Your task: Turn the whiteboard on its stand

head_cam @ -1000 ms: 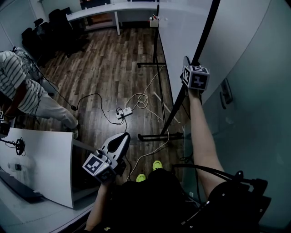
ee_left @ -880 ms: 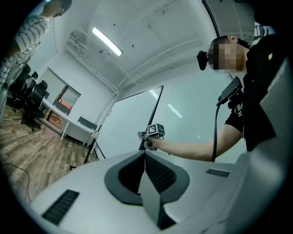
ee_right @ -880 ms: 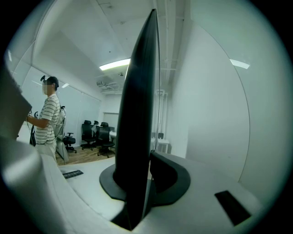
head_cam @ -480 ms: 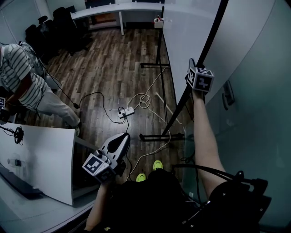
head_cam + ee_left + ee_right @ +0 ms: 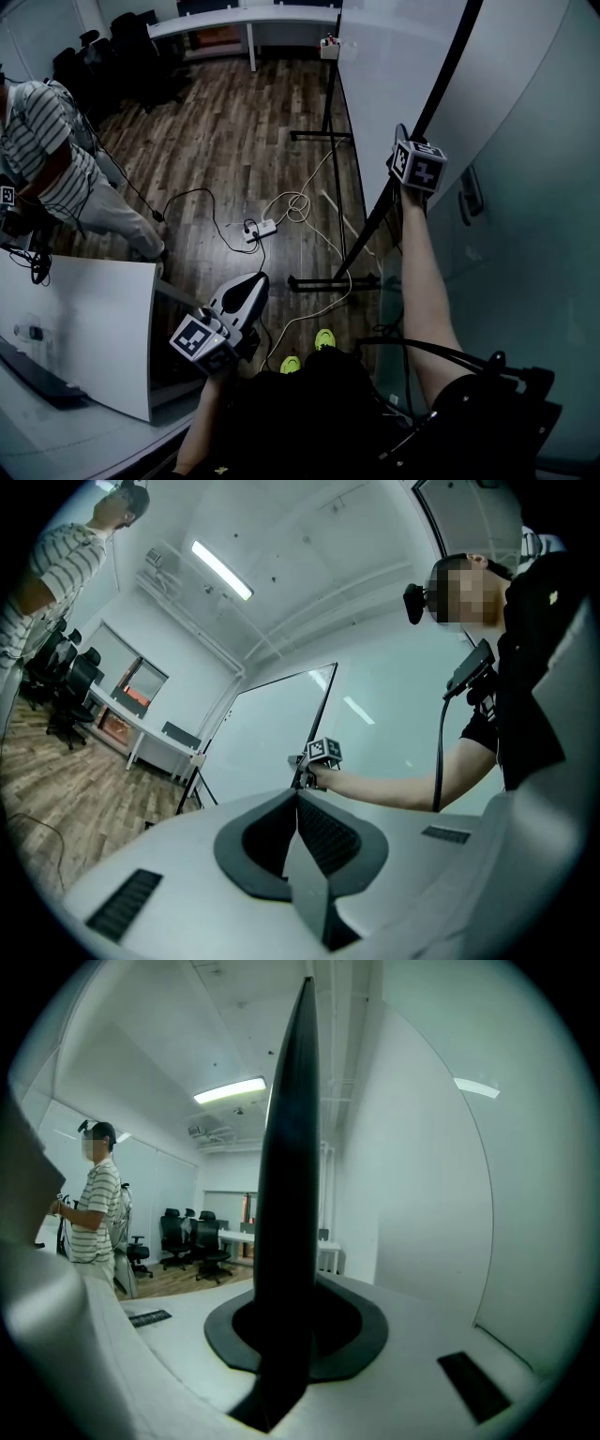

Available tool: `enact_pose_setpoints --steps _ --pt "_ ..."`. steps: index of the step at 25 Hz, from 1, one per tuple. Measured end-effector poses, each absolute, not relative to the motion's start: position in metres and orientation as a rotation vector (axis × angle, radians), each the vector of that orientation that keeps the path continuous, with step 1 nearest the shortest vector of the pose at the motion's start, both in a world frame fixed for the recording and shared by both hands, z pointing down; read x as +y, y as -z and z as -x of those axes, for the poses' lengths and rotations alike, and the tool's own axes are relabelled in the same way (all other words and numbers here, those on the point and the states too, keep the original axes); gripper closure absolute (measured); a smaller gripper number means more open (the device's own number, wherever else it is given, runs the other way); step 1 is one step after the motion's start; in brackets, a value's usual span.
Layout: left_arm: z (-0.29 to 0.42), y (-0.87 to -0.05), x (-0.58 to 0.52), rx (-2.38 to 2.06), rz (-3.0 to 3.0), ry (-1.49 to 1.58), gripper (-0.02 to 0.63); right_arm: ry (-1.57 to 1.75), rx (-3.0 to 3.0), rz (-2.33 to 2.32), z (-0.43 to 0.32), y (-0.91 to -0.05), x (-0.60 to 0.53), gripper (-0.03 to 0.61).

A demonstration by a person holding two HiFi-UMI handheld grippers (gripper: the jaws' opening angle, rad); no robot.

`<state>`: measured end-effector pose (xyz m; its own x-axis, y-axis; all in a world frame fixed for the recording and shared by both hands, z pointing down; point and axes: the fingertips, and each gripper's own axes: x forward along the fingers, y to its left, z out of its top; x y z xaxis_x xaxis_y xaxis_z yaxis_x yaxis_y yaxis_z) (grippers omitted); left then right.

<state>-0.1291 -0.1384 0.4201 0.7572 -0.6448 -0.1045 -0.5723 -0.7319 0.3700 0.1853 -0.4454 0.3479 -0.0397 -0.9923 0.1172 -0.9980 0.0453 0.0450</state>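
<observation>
The whiteboard (image 5: 394, 66) stands upright at the right of the head view, turned nearly edge-on to the person. Its black frame edge (image 5: 442, 84) slants down to a stand foot (image 5: 333, 281) on the wood floor (image 5: 234, 141). The right gripper (image 5: 403, 139) is on that edge. In the right gripper view the dark bar (image 5: 286, 1241) runs straight up between the jaws, which are pinched onto it, with the white board face (image 5: 422, 1194) beside it. The right forearm (image 5: 417, 272) reaches up and away from the body, almost straight, and the marker cube sits at the wrist end.

The left gripper (image 5: 251, 286) is held low and close to the body, pointing out over the floor, well apart from the board. Its jaws are pressed together with nothing between them; in its own view the pads (image 5: 319, 832) meet along one line.

Loose cables (image 5: 295, 206) and a power strip (image 5: 257, 229) lie on the floor near the stand. Further left are a white table (image 5: 84, 319) and a person in a striped shirt (image 5: 42, 141), standing beside it.
</observation>
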Motion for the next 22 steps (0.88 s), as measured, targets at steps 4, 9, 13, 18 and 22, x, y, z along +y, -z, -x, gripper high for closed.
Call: enact_pose_setpoints --steps 4,9,13,18,22 --pt "0.131 -0.421 -0.139 -0.926 -2.644 0.329 0.627 -0.096 -2.168 -2.095 -0.183 -0.349 -0.435 0.522" --pt "0.13 -0.417 -0.134 -0.891 -2.654 0.345 0.626 -0.091 -2.168 -2.096 -0.185 -0.349 -0.416 0.523" --pt "0.133 -0.414 -0.13 -0.867 -2.663 0.356 0.626 -0.097 -2.159 -2.103 -0.183 -0.345 -0.397 0.523" --pt "0.135 -0.411 -0.121 -0.839 -2.671 0.364 0.626 -0.112 -2.146 -2.107 -0.183 -0.343 -0.37 0.523" --pt "0.138 -0.405 -0.114 -0.819 -2.677 0.376 0.627 -0.117 -2.142 -2.112 -0.181 -0.338 -0.35 0.523"
